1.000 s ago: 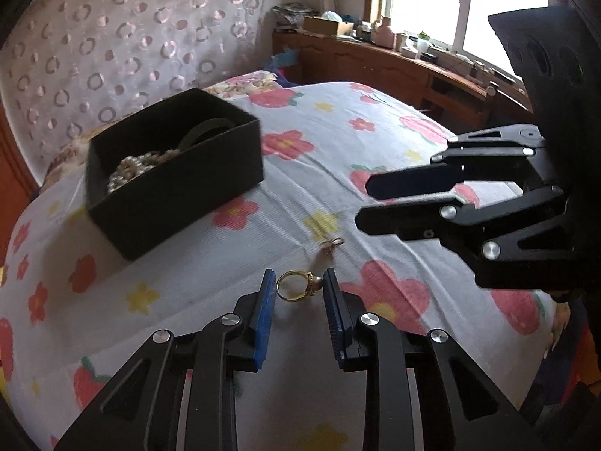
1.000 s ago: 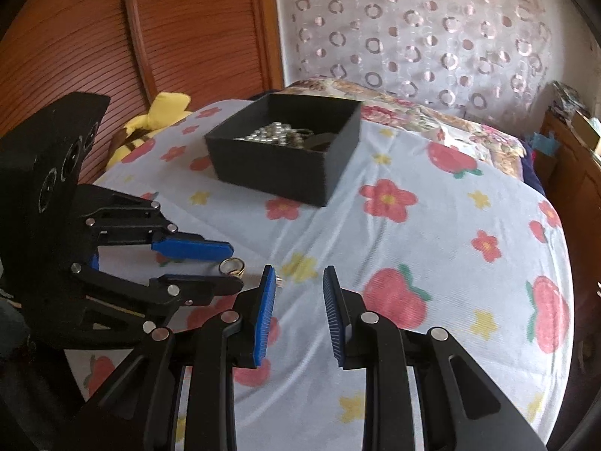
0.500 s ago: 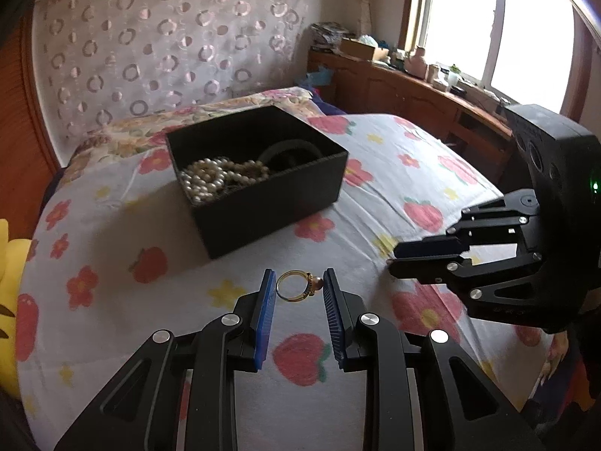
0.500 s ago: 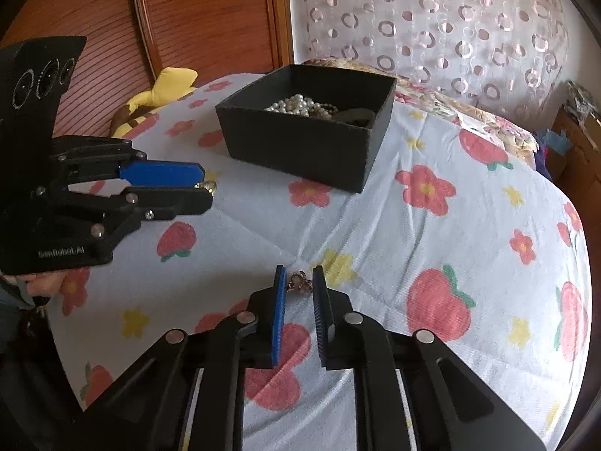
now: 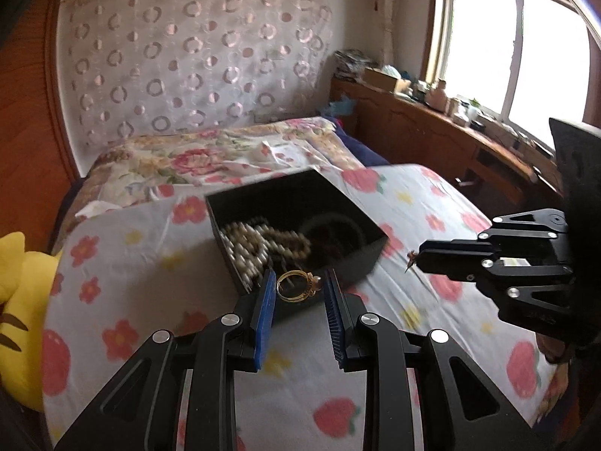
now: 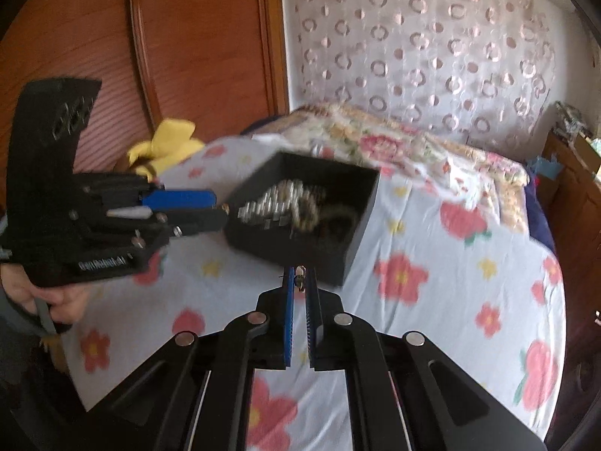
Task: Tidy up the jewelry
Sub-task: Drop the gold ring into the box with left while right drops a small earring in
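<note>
While both grippers hang above the bed (image 5: 432, 203), each one carries a piece of jewelry. The left gripper (image 5: 298, 293) is clenched on a gold ring (image 5: 295, 286): a thin band with a small pale stone in a raised setting. The ring is pinched across its width between the blue pads, its hoop lying nearly flat and its setting turned toward the right pad. It sits just in front of the near wall of the black box (image 5: 370, 255). The right gripper (image 6: 299, 282) is nearly closed on a small earring (image 6: 299, 277), a tiny dark-and-gold piece standing upright at the fingertips, its long axis vertical, just before the box's near corner. Inside the box lie a heap of pearl beads (image 5: 246, 248) and a dark bangle (image 5: 330, 231).
</note>
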Tool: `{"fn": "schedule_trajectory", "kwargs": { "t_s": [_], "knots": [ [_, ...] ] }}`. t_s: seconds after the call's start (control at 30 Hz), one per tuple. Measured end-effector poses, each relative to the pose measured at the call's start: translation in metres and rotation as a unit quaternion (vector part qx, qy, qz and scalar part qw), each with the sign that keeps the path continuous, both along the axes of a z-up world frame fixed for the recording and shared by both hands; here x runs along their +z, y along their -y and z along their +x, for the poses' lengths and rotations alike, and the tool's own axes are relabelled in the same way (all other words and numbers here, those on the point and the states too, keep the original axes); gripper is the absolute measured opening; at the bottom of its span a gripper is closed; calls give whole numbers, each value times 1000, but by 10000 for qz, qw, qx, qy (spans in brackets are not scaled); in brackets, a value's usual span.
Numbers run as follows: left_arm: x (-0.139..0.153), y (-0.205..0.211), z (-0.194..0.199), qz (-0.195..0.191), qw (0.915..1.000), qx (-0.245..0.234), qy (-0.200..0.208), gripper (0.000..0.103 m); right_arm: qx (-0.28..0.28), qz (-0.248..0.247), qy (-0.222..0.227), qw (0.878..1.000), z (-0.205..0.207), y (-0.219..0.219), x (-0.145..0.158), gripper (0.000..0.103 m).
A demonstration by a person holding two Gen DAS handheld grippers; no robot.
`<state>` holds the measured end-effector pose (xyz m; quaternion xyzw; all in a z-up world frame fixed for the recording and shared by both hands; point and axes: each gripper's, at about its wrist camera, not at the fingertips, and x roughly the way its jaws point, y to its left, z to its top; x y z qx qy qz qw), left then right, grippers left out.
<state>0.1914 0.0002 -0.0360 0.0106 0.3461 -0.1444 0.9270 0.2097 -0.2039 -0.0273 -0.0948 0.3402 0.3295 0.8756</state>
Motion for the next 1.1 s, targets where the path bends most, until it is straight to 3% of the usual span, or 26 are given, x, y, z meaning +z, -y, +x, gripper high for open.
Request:
{"fn": "schedule_trajectory", "kwargs": {
  "t_s": [0.33, 0.47, 0.73, 0.77, 0.83, 1.1],
  "knots": [
    [0, -15, 31, -71, 9991, 401, 74, 27, -248, 69, 30, 9997, 42, -18, 5, 9],
    [5, -21, 26, -126, 9982, 534, 230, 56, -288, 138, 15, 9995, 45, -16, 5, 13],
    [17, -21, -3, 43, 9953, 760, 596, 83, -459, 276, 291, 9981, 21, -5, 13, 19],
    [18, -21, -7, 56, 9949, 770, 647, 87, -494, 312, 331, 9977, 17, -3, 15, 22],
    [22, -18, -23, 110, 9933, 827, 796, 95, -620, 420, 465, 9961, -1, 3, 20, 46],
    [31, -16, -74, 165, 9884, 1052, 1087, 95, -1124, 726, 1173, 9840, -73, 24, 45, 89]
  ]
}}
